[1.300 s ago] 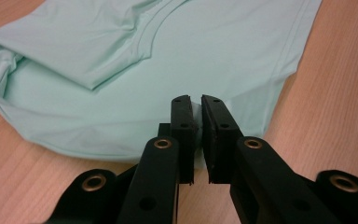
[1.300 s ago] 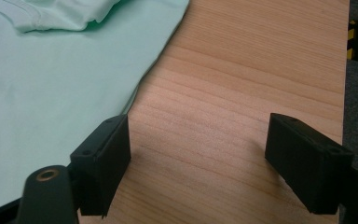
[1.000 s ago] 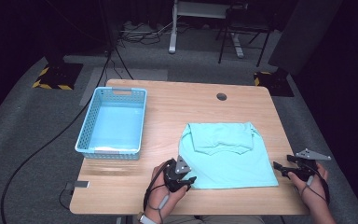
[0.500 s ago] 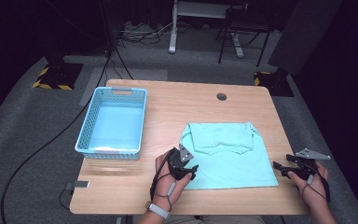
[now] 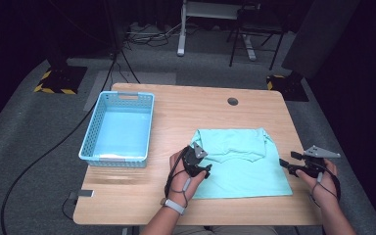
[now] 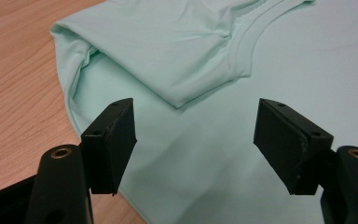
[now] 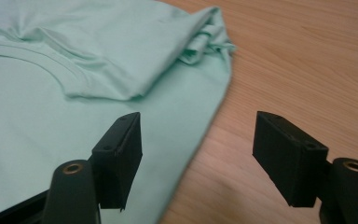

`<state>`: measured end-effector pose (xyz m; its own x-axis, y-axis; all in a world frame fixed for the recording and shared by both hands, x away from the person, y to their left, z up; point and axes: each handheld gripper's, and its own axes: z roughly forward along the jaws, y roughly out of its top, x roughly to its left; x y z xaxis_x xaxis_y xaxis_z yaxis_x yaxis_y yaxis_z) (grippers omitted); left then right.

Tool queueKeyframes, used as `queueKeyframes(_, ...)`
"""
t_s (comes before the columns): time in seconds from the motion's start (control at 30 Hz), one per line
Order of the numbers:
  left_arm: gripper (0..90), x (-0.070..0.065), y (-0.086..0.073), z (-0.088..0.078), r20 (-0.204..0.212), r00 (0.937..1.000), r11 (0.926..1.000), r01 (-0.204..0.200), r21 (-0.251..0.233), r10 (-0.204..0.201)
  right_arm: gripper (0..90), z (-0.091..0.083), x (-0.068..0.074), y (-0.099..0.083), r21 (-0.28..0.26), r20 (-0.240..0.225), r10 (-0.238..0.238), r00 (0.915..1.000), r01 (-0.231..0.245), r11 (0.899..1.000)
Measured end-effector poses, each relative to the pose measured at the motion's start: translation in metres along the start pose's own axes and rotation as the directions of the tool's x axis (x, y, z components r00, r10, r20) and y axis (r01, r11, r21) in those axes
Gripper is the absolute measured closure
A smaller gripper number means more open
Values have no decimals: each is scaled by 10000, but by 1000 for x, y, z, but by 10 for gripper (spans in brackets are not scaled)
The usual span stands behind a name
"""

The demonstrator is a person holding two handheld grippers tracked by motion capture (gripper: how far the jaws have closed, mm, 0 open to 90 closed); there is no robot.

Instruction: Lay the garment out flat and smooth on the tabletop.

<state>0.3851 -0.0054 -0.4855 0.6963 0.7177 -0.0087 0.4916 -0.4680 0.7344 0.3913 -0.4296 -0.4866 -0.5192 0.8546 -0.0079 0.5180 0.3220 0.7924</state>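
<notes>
A mint-green T-shirt [image 5: 240, 164] lies flat on the wooden table [image 5: 200, 112], its sleeves folded in over the chest. My left gripper [image 5: 205, 170] sits at the shirt's left edge. In the left gripper view its jaws [image 6: 198, 121] have just been opening and stand apart over the T-shirt [image 6: 177, 56], with nothing pinched. My right gripper [image 5: 285, 164] hovers at the shirt's right edge. Its jaws [image 7: 203, 128] have just been closing a little but remain open. They straddle the hem of the T-shirt [image 7: 74, 56] and bare wood.
A light-blue plastic basket [image 5: 90, 147] stands on the table's left side with nothing in it. A round cable hole [image 5: 232, 101] is near the far edge. Desk legs and cables are on the floor beyond the table.
My left hand has moved away from the front edge and right, onto the shirt's left edge, and its jaws have spread. My right hand has shifted slightly toward the shirt's right edge.
</notes>
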Motion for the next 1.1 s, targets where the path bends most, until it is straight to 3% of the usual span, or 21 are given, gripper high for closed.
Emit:
queueKeyframes(0.17, 288, 7, 6, 15, 14, 9999, 9998, 157, 106, -157, 361, 24, 13, 15, 254, -873, -347, 9956, 370, 9990)
queueKeyframes(0.33, 284, 12, 12, 28, -36, 9995, 9994, 305, 164, -305, 403, 48, 15, 24, 640, -1333, -526, 9897, 615, 9961)
queueKeyframes(0.53, 305, 19, 17, 45, -92, 9993, 9986, 374, 369, -371, 551, 64, 18, 32, 914, -1670, -738, 9832, 900, 9917)
queueKeyframes(0.6, 344, 20, 18, 46, -187, 9993, 9991, 326, 272, -321, 665, 63, 19, 33, 980, -1774, -779, 9810, 964, 9905)
queueKeyframes(0.67, 439, 19, 20, 46, -83, 9998, 9995, 174, 272, -172, 762, 61, 22, 33, 1091, -1764, -973, 9795, 1176, 9870)
queueKeyframes(0.73, 571, 15, 21, 44, -103, 9996, 9993, -254, 281, 257, 845, 54, 28, 30, 1155, -1757, -1171, 9775, 1386, 9836)
queueKeyframes(0.9, 731, 8, 24, 36, -101, 9980, 9978, -620, 226, 622, 867, 37, 38, 24, 1095, -1803, -1397, 9736, 1610, 9809)
queueKeyframes(1.0, 831, 3, 28, 32, 201, 9979, 9977, -621, 255, 616, 866, 27, 41, 24, 982, -1795, -1484, 9725, 1678, 9809)
queueKeyframes(1.1, 851, 2, 31, 30, 251, 9983, 9983, -538, 204, 533, 864, 23, 41, 27, 867, -1728, -1527, 9730, 1695, 9817)
